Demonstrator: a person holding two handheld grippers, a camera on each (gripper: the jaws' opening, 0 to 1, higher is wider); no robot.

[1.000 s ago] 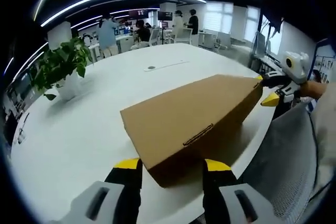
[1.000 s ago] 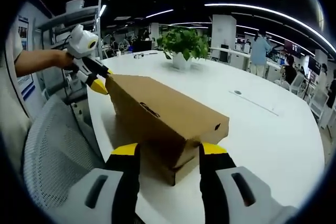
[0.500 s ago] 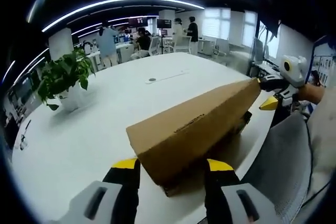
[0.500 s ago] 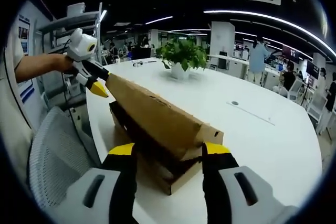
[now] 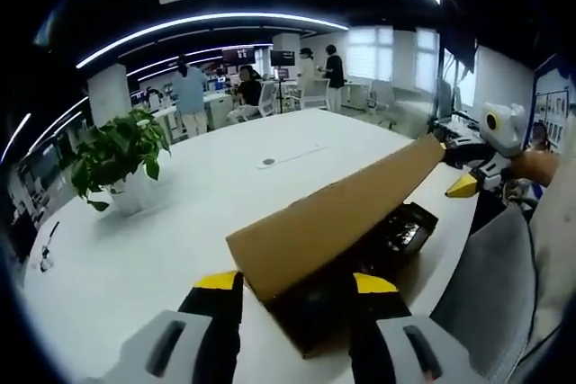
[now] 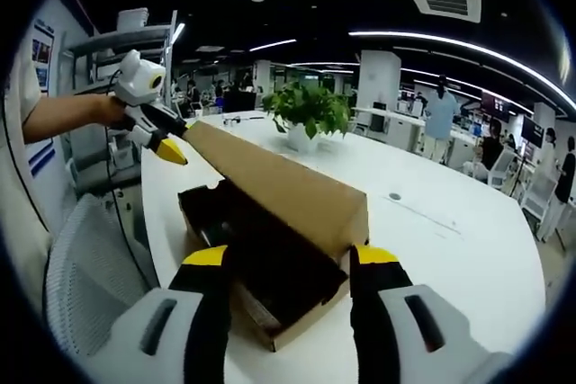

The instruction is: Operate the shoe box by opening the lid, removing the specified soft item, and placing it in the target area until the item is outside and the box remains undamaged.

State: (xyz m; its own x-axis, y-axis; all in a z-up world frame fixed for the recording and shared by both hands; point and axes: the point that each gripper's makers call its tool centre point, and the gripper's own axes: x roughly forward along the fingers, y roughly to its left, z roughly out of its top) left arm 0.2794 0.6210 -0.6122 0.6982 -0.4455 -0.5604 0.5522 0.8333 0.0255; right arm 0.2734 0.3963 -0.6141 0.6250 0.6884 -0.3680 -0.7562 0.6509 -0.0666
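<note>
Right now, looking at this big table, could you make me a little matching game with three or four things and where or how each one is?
Things:
1. lid
2. potted plant
3. mesh chair
4. dark item

States or places:
A. beside the table's edge
B. lying inside the open box
C. lifted and tilted up
D. standing on the white table beyond the box

Pairs: 1-C, 2-D, 3-A, 4-B

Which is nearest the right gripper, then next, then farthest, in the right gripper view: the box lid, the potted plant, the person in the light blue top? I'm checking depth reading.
1. Box lid, raised, just ahead of the right gripper.
2. Potted plant, mid-table, beyond the lid.
3. Person in the light blue top, standing in the background, to the right.
</note>
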